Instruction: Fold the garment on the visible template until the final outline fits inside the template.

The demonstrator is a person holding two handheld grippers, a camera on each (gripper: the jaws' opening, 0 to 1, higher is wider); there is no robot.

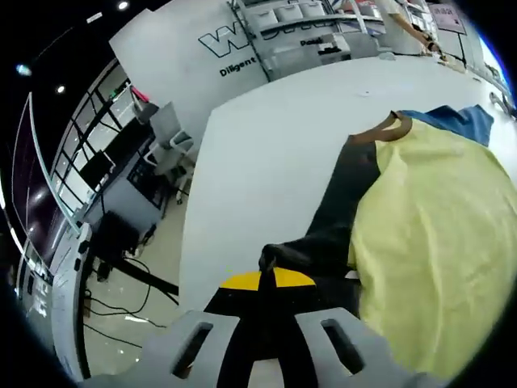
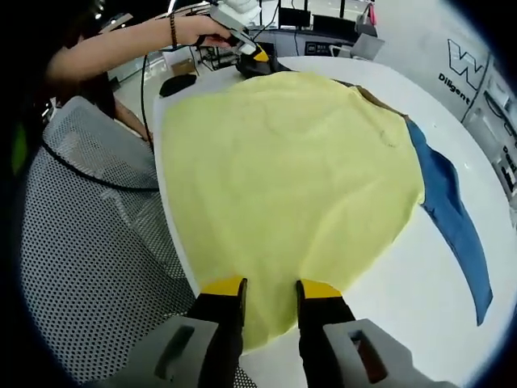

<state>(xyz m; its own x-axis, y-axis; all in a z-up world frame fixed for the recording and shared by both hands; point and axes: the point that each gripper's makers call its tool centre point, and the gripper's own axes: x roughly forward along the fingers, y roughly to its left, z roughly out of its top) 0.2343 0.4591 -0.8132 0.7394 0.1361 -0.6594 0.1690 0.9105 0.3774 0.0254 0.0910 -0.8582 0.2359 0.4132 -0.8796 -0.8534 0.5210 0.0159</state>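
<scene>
Across the white table (image 2: 420,283), a yellow garment (image 2: 291,178) is being spread near its edge. Dark sleeve (image 1: 323,234) is being pinched by left gripper (image 1: 271,279); right gripper (image 2: 271,293) is being held narrowly parted at the hem. Judged soft, light; best taken at edges.

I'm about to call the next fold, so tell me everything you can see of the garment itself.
The garment is a soft T-shirt with a pale yellow body, a dark sleeve, a blue sleeve and a brown collar. It lies spread mostly flat on the white table. The left gripper is pinching the dark sleeve's end. The right gripper sits open with its jaws astride the yellow edge.
</scene>
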